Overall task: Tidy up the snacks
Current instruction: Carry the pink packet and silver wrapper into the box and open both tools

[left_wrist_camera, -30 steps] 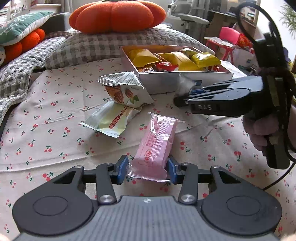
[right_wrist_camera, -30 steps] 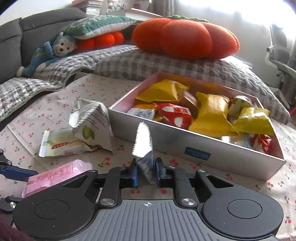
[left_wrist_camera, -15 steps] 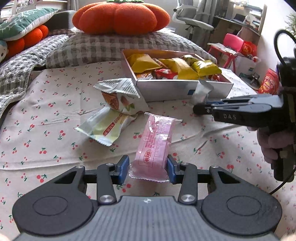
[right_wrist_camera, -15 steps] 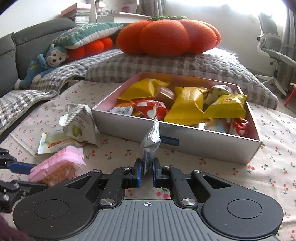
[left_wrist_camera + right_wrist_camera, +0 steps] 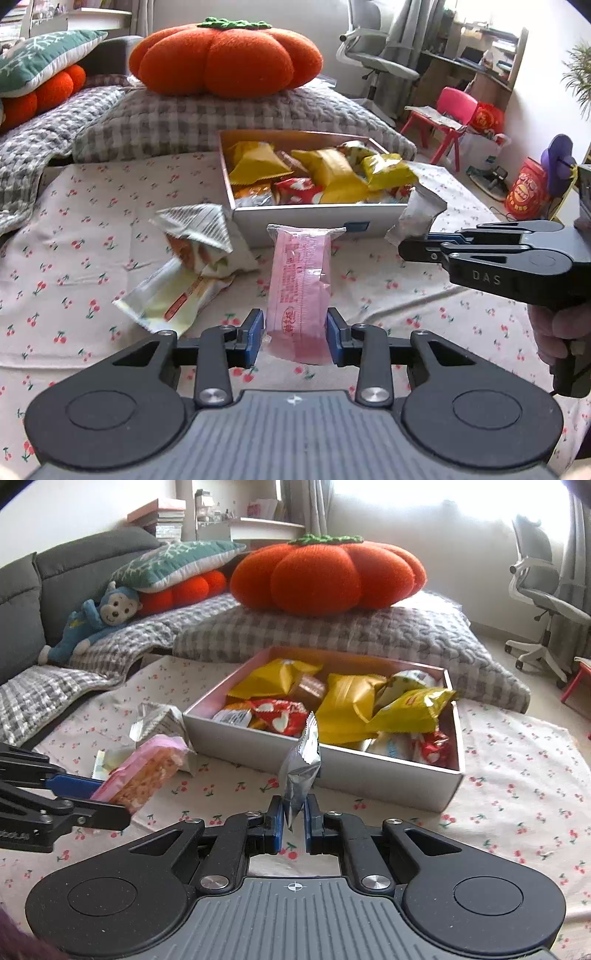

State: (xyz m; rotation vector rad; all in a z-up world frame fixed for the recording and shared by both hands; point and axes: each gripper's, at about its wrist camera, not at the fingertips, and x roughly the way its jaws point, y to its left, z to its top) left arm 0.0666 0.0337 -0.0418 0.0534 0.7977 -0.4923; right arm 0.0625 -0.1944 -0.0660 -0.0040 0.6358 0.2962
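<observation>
My left gripper (image 5: 295, 338) is shut on a pink snack pack (image 5: 299, 280) and holds it above the cherry-print cloth, in front of the snack box (image 5: 314, 221). My right gripper (image 5: 293, 819) is shut on a silver snack packet (image 5: 301, 771), held upright in front of the box (image 5: 369, 771). The box holds several yellow and red snack packs. In the left wrist view the right gripper (image 5: 413, 247) is at the right with the silver packet (image 5: 417, 218) near the box's front right corner. The pink pack also shows in the right wrist view (image 5: 144, 775).
Two loose packets lie on the cloth left of the box: a puffed silver one (image 5: 199, 240) and a flat pale green one (image 5: 173, 295). A grey checked cushion (image 5: 184, 122) with an orange pumpkin pillow (image 5: 225, 59) lies behind the box. A sofa with a toy monkey (image 5: 99, 620) is at the left.
Both grippers have risen and moved toward the box, each still holding its packet. The pink pack and the silver packet are now higher above the cloth.
</observation>
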